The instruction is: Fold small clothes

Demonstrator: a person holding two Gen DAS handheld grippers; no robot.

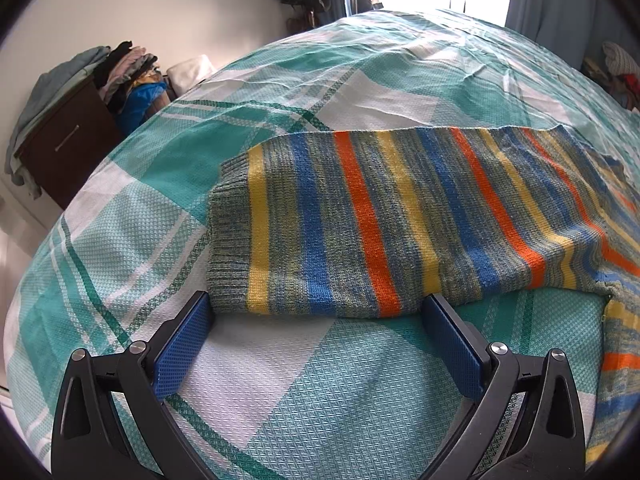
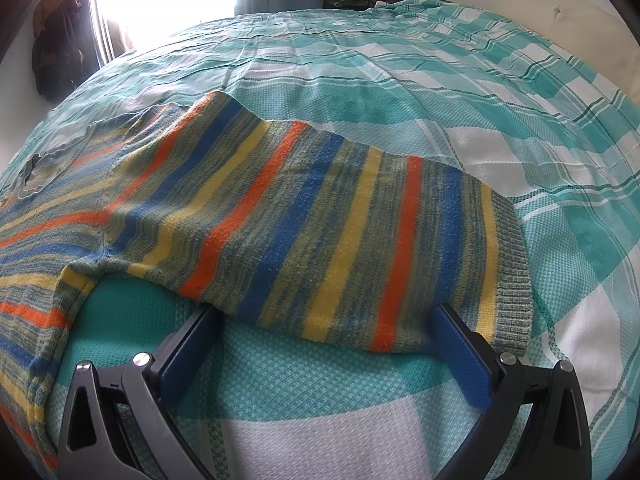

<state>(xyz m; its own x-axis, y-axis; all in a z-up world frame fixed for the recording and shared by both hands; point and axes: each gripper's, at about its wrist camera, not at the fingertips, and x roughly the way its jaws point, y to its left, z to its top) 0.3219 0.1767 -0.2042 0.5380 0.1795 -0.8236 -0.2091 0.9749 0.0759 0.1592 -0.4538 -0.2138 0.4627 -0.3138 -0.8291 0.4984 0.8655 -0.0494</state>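
Closest of all are the left tongs, spread wide and holding nothing. Their blue pads sit low on the bed, one on each side of the near edge of a sleeve. The sleeve lies flat just past the tips, and its grey cuff is beside the left pad. I think the tongs sit this low so they can pinch that edge.

The sleeve belongs to a small stripy sweater, spread out on the checked bed cover so it can be folded. Its body runs off to the right of the left tongs.

The right tongs are also spread wide and empty. The other sleeve lies right in front of them, with its cuff past the right pad. Both sleeves still stick out, so folding looks only just begun.
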